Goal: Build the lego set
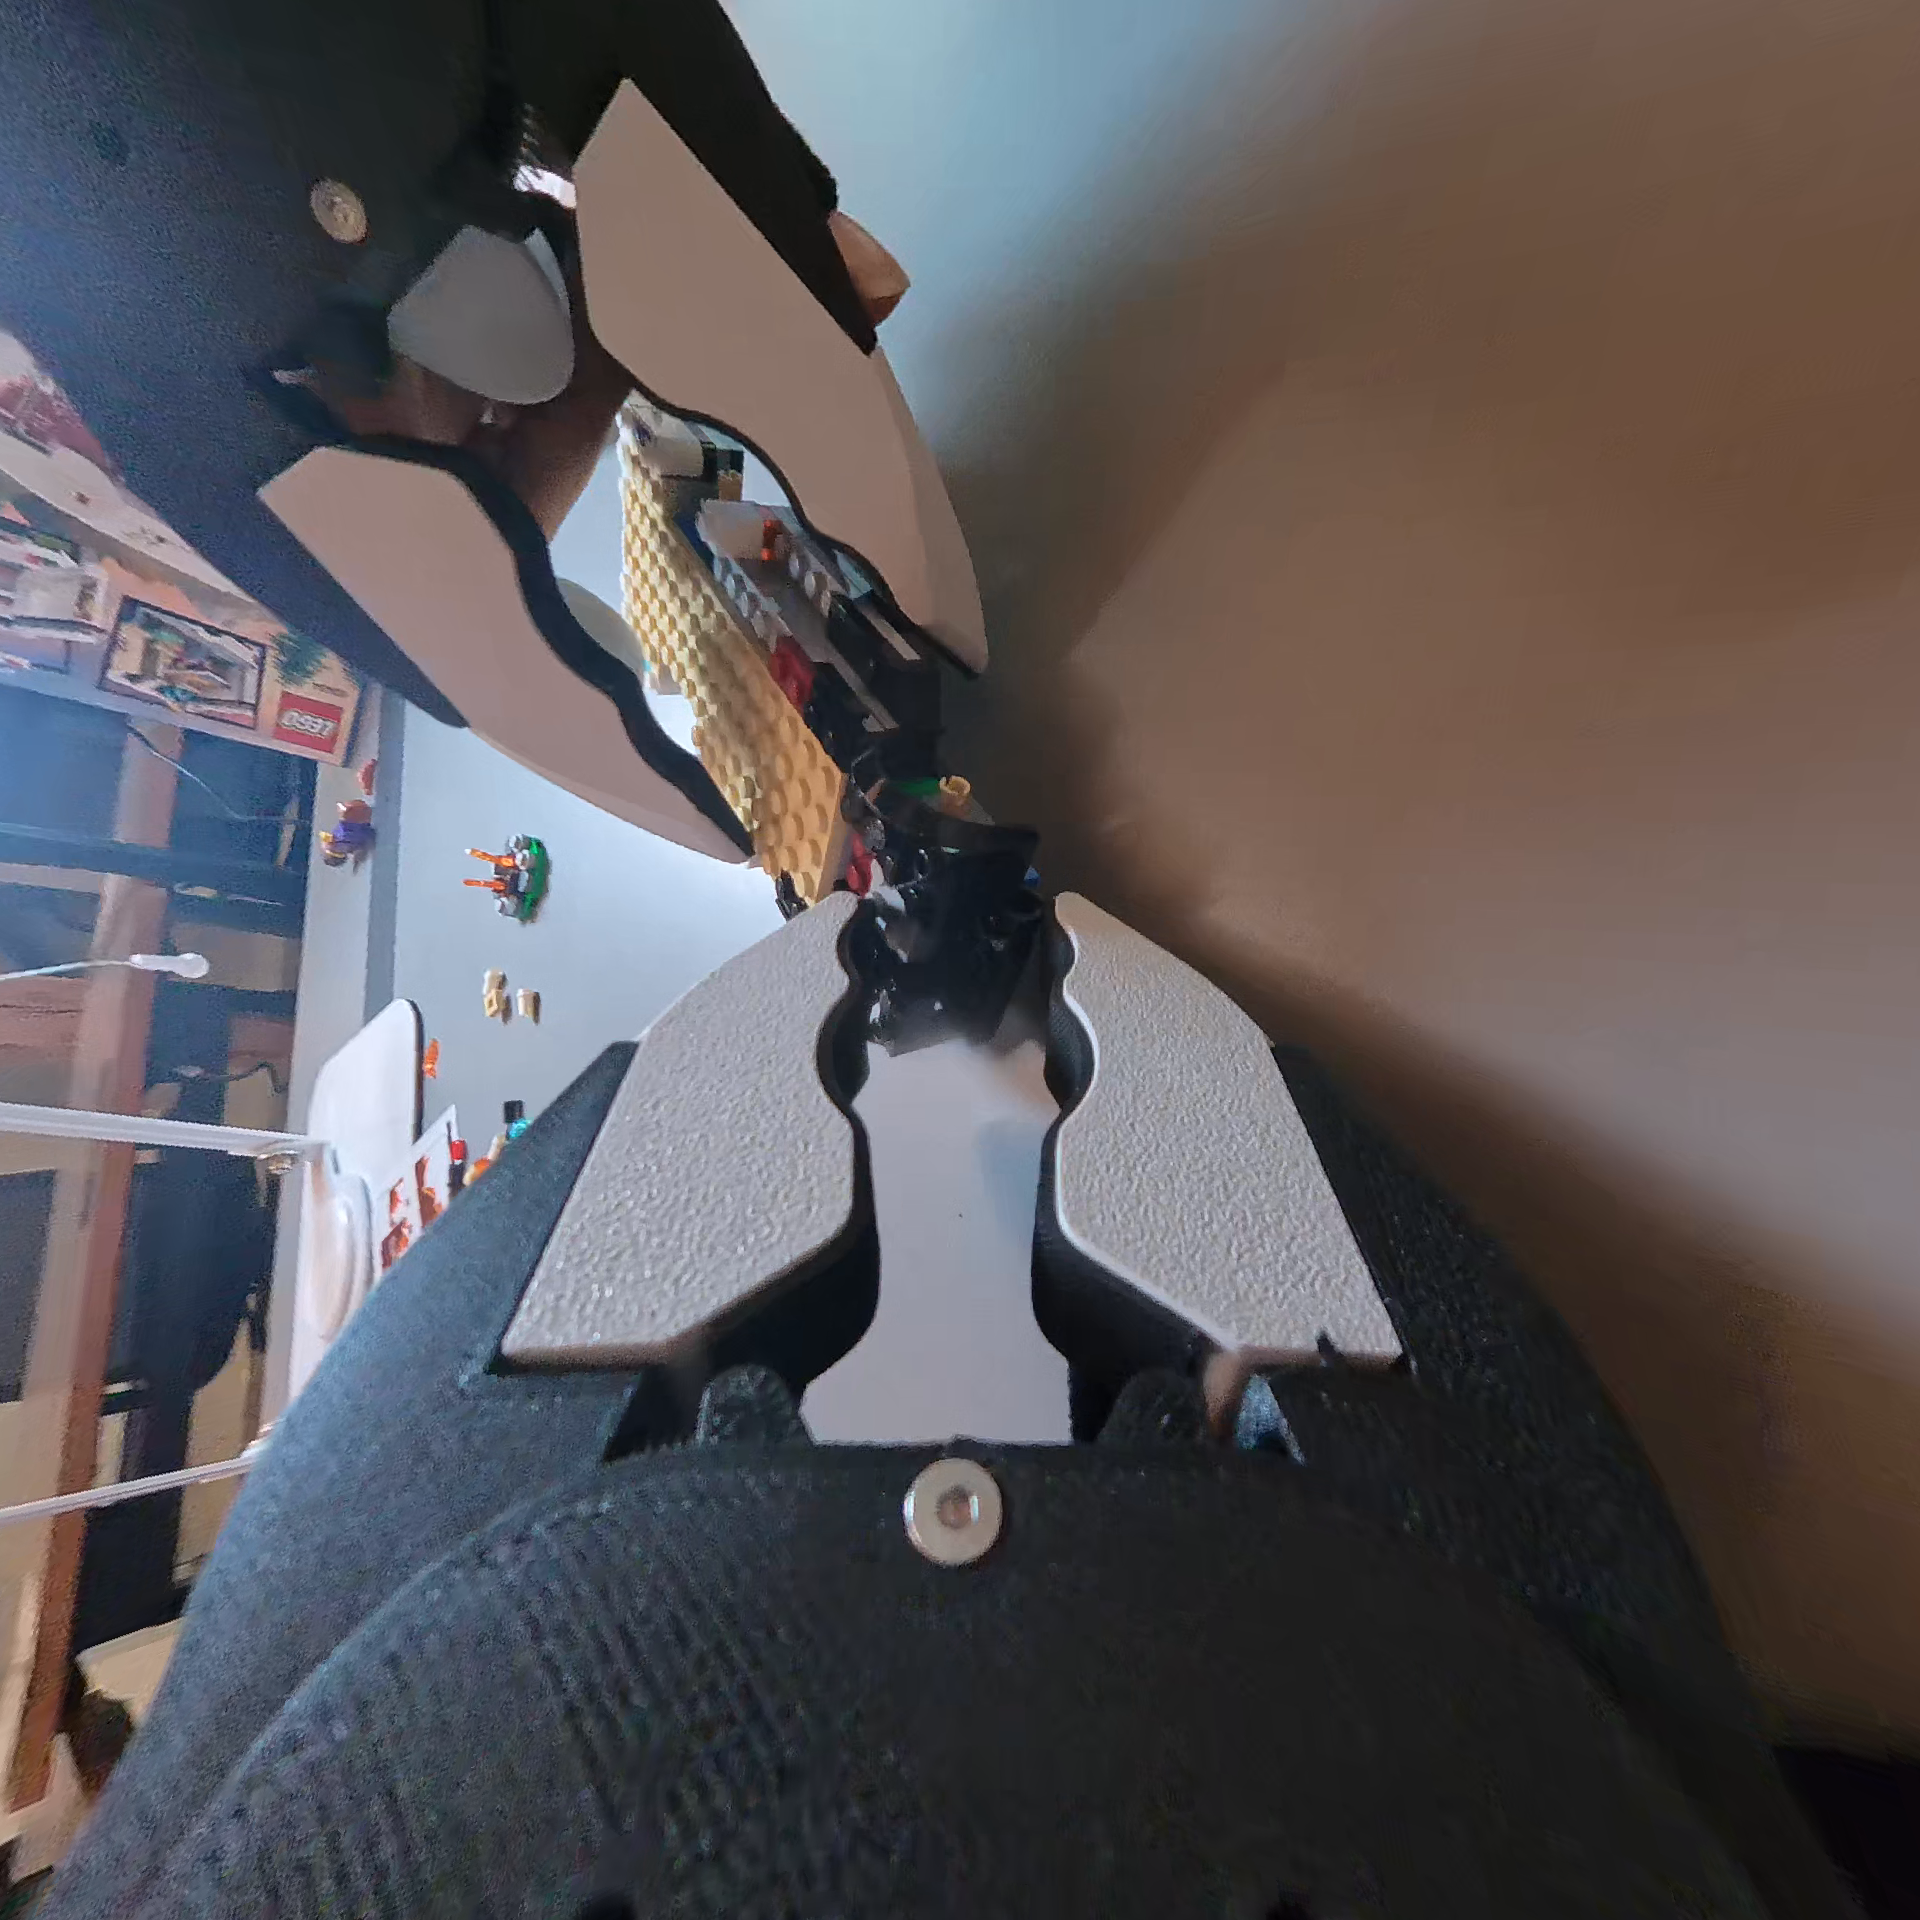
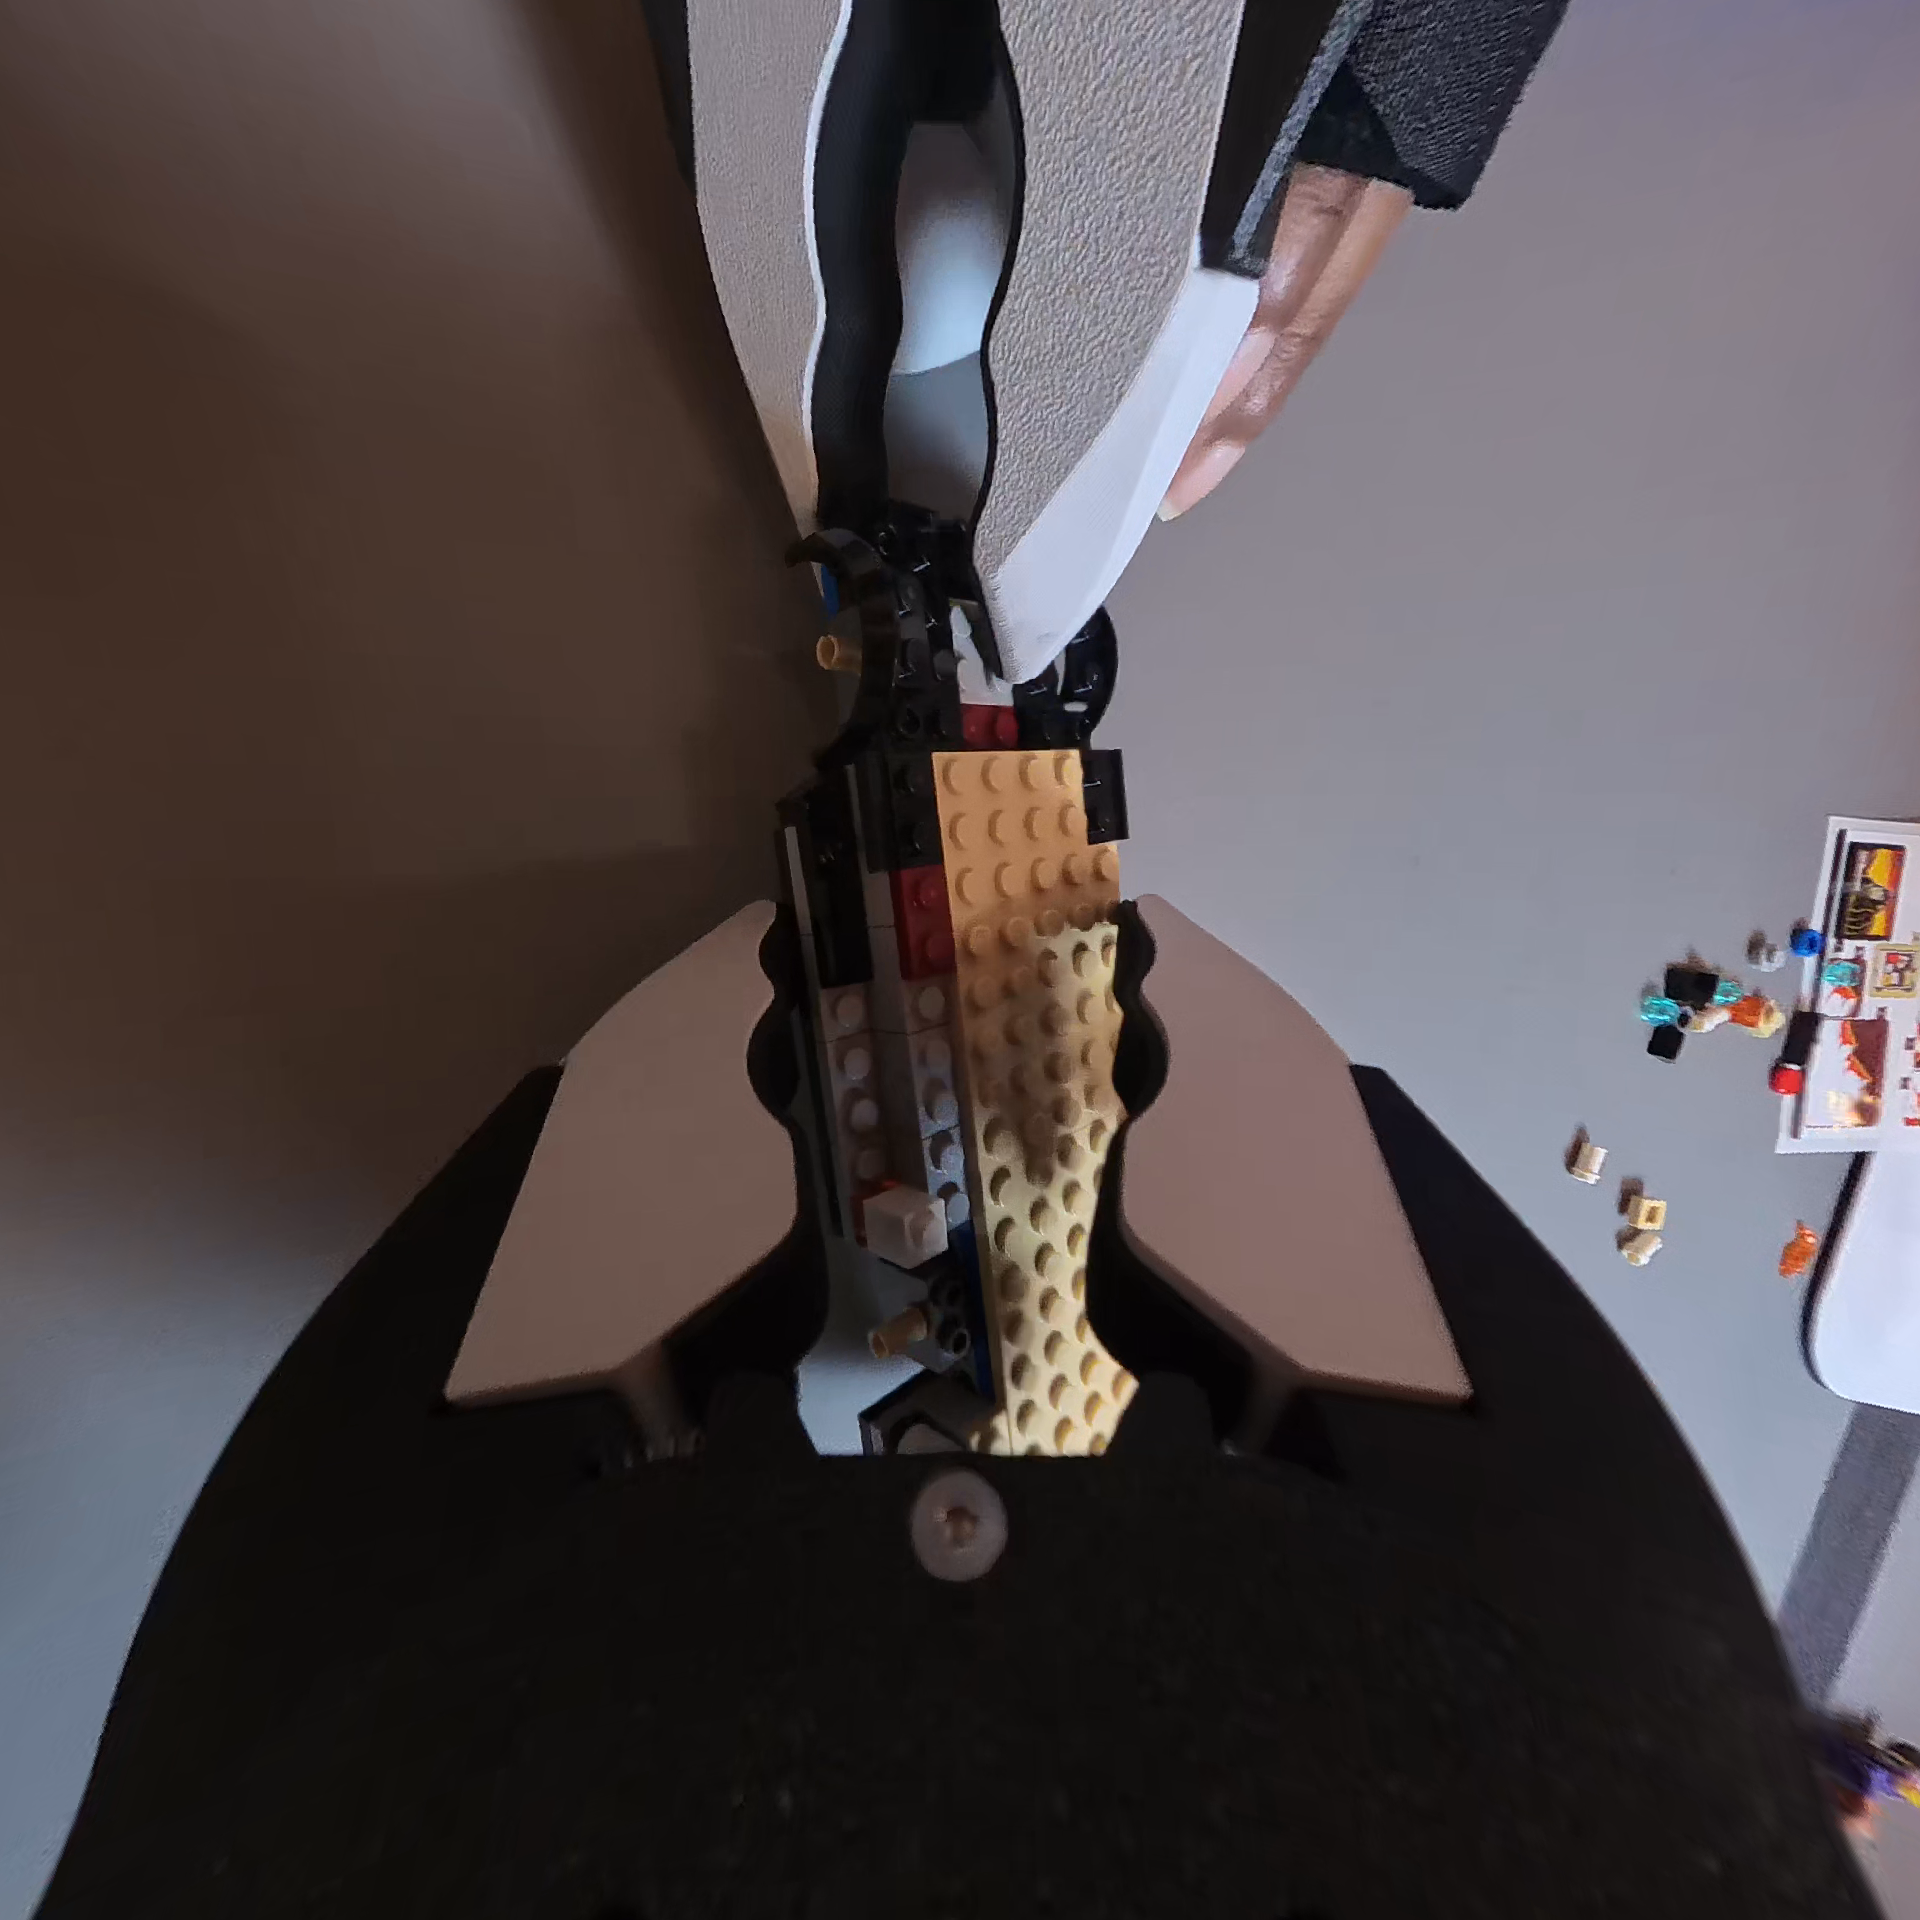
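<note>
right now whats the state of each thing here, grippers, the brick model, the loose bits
right gripper: closed on the brick model, pads against both its sides
brick model: lifted, tan studded plate to the right, spanning both grippers
left gripper: closed around the model's black end
loose tan pieces: lying scattered on the table
sticker sheet: flat on the table

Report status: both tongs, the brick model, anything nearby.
Right tongs clamped on the tan-plated brick model, held off the table. Left tongs gripping its black end. Loose bricks and sticker sheet lie on the table beyond.
</note>
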`<state>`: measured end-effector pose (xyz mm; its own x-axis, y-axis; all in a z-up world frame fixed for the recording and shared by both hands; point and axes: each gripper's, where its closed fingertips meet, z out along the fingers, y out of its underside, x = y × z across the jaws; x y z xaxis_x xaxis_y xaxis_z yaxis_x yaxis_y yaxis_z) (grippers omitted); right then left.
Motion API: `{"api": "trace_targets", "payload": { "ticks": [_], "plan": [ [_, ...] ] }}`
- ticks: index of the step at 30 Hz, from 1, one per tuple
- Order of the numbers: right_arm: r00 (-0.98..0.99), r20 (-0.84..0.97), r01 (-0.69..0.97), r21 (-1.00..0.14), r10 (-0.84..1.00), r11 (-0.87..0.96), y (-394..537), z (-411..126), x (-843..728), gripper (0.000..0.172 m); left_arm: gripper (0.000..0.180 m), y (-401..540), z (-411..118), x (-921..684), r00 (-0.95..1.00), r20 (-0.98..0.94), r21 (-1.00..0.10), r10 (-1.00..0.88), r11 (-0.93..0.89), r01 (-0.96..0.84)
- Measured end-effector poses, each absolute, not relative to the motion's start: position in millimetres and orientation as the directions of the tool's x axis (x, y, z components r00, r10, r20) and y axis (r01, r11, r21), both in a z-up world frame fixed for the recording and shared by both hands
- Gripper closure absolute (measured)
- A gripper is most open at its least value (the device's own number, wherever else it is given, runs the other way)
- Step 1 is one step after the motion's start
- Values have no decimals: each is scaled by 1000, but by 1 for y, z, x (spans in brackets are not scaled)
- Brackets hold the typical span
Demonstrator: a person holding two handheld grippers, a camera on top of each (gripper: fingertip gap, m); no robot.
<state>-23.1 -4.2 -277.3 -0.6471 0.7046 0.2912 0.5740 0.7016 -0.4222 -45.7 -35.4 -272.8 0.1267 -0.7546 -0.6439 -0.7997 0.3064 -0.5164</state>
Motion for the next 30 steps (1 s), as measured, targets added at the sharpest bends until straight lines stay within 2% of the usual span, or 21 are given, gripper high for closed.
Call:
{"api": "trace_targets", "payload": {
  "ticks": [3, 6, 9, 13, 17, 21, 24, 27, 30],
  "plan": [
    [-653, 319, 572, -387, 687, 723, -4, -278, -22, 113, 151, -36, -273, -44, 99, -671, -481, -734, 331, -812],
    [-636, 310, 580, -413, 707, 702, -5, -278, -22, 112, 152, -37, -273, -44, 83, -699, -456, -711, 352, -817],
    [-603, 279, 598, -461, 747, 655, -9, -277, -20, 111, 140, -38, -269, -48, 101, -692, -464, -715, 333, -821],
    [-576, 244, 617, -496, 780, 611, -13, -272, -13, 112, 132, -50, -266, -54, 168, -589, -556, -790, 246, -794],
    [-552, 221, 628, -524, 804, 575, -12, -266, -14, 112, 132, -54, -262, -56, 320, -380, -728, -868, 68, -682],
    [-558, 160, 630, -556, 814, 541, -14, -255, -30, 143, 133, -44, -254, -57, 416, -218, -816, -883, -69, -574],
    [-598, 149, 657, -472, 788, 588, -9, -261, -35, 161, 133, -37, -254, -59, 446, -179, -830, -877, -109, -547],
    [-610, 114, 682, -429, 784, 593, -8, -266, -38, 172, 133, -37, -259, -60, 450, -175, -824, -876, -120, -554],
    [-623, 76, 708, -369, 779, 602, -8, -267, -38, 172, 132, -39, -265, -58, 445, -155, -815, -882, -141, -562]
  ]
}}
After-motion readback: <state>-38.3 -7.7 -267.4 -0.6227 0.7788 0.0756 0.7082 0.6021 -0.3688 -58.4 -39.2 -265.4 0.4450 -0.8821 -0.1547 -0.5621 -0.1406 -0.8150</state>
